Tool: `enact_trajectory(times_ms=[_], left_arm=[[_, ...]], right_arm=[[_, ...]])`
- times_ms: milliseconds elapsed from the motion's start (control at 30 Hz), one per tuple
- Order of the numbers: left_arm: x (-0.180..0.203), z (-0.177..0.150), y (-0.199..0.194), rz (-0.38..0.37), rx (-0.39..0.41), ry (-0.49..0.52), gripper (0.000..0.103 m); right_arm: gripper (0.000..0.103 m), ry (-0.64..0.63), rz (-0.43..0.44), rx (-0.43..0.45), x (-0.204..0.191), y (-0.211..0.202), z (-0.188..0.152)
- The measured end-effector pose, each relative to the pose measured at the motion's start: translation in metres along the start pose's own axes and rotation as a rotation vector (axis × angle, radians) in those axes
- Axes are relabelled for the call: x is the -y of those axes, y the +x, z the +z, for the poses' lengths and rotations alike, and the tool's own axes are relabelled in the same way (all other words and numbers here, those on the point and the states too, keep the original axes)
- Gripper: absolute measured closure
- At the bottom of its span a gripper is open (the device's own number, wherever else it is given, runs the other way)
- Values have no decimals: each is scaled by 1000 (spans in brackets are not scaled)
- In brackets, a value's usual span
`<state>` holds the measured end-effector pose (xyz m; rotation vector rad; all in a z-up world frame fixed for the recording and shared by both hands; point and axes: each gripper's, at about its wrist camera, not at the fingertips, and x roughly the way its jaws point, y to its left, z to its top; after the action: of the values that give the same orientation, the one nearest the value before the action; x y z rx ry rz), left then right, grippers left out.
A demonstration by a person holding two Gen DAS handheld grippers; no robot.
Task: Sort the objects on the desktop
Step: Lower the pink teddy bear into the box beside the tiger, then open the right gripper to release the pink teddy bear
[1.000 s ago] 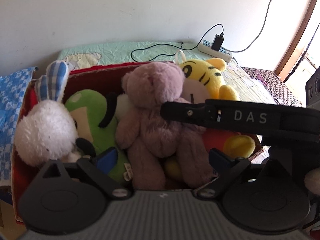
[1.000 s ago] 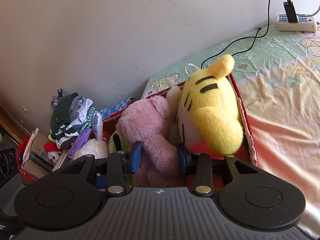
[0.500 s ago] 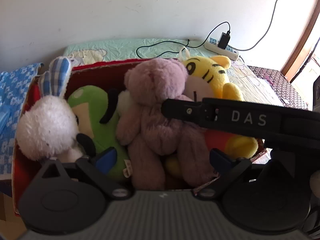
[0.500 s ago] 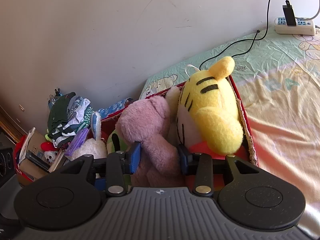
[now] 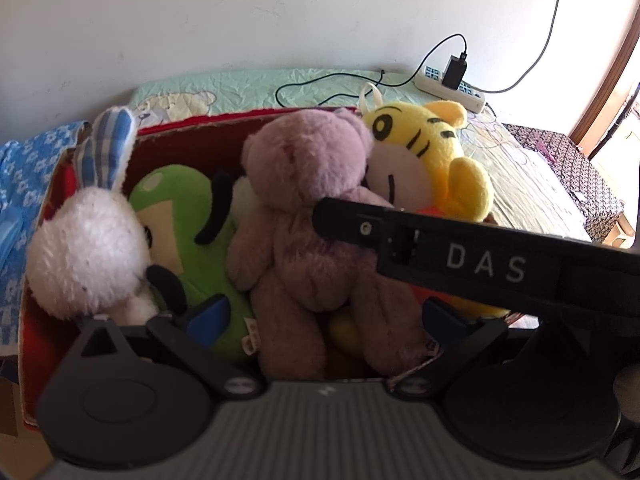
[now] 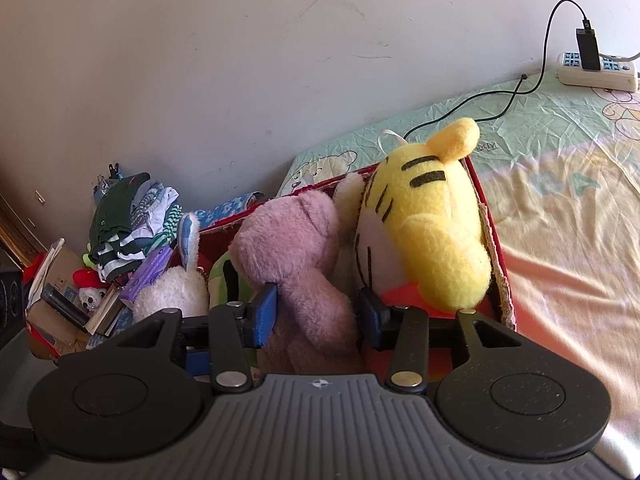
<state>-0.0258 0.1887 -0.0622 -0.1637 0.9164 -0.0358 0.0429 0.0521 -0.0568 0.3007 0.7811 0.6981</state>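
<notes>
A red box (image 5: pixel 192 128) on the bed holds a white bunny (image 5: pixel 88 248), a green plush (image 5: pixel 180 216), a pink teddy bear (image 5: pixel 308 208) and a yellow tiger (image 5: pixel 432 160). My right gripper (image 6: pixel 316 312) is shut on the pink bear's arm (image 6: pixel 316 304); it reaches in from the right in the left wrist view (image 5: pixel 440 244). My left gripper (image 5: pixel 324 312) is open, its fingers on either side of the bear's legs, holding nothing. The tiger (image 6: pixel 432 216) leans against the box's right wall (image 6: pixel 492 232).
A power strip (image 5: pixel 452 84) with a charger and cables lies on the bedsheet (image 6: pixel 560 160) near the wall. A pile of folded clothes (image 6: pixel 132 216) and a box of clutter (image 6: pixel 64 304) sit left of the bed. A blue patterned cloth (image 5: pixel 20 168) lies beside the box.
Both grippers have drifted slightly, so the toys sit a little lower in both views. The right gripper stays shut on the pink bear and the left stays open.
</notes>
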Motion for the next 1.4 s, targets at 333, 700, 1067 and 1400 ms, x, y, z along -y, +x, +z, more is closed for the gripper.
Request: enact_trajectory(times_ms=[333,700,1067,1400], left_arm=[[-1,-3,-2,-3,-18,-24,1],[-7,-6,-19,22,6,-21,1],[-13,-6,-34,123,10,-22,1],[-4,-4,-32,205,9,-30,1]], right_arm=[[56,-21,-13,12,-3,-1,-6],[54,-14,-37,8,-13,-6,-5],[54,-46,-89,29,-27,-22,-8],[54,-38,-66,26,-25,-27,-7]])
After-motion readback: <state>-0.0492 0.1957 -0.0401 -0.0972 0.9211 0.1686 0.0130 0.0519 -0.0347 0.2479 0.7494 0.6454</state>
